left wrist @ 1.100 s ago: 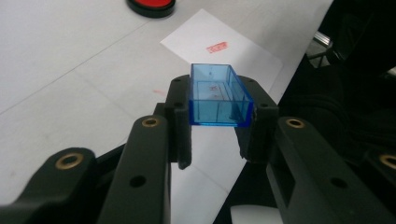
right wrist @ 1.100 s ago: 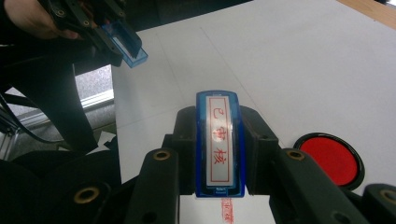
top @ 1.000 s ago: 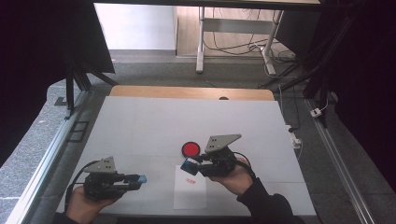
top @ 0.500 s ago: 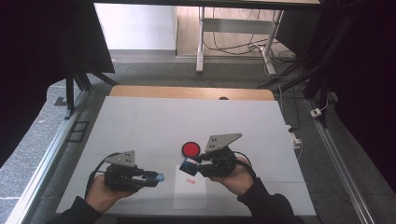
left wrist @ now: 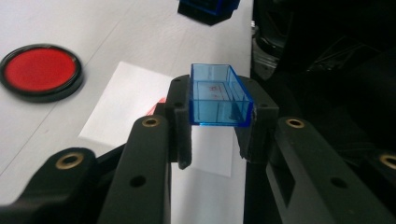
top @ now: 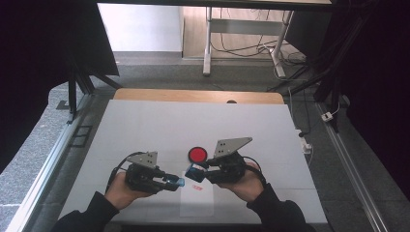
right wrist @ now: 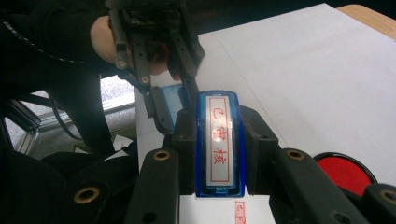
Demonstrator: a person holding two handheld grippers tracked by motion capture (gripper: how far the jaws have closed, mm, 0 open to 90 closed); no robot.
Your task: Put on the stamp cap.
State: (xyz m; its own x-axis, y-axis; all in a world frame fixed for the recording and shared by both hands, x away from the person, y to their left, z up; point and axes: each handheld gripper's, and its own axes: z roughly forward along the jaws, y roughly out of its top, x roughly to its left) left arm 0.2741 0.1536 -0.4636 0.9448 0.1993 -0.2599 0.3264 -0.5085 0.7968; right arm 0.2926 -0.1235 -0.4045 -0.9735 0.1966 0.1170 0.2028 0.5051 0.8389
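My left gripper [left wrist: 217, 122] is shut on a clear blue cap [left wrist: 217, 95], its hollow side facing away from me. In the high view this gripper [top: 179, 182] sits low on the table, pointing right. My right gripper [right wrist: 218, 156] is shut on a blue stamp [right wrist: 218, 144] with a white label and red characters. In the high view the stamp [top: 194, 172] points left, a short gap from the cap [top: 180, 182]. Both hang over a white paper sheet [top: 196, 203] that bears a red print [top: 195, 188].
A round red ink pad [top: 197, 155] in a black rim lies just beyond the two grippers. A wooden strip [top: 193, 95] runs along the table's far edge. Metal rails border both sides, and cables lie on the floor behind.
My left hand has carried the blue cap to the right, close to the stamp. The right hand and its stamp have stayed where they were.
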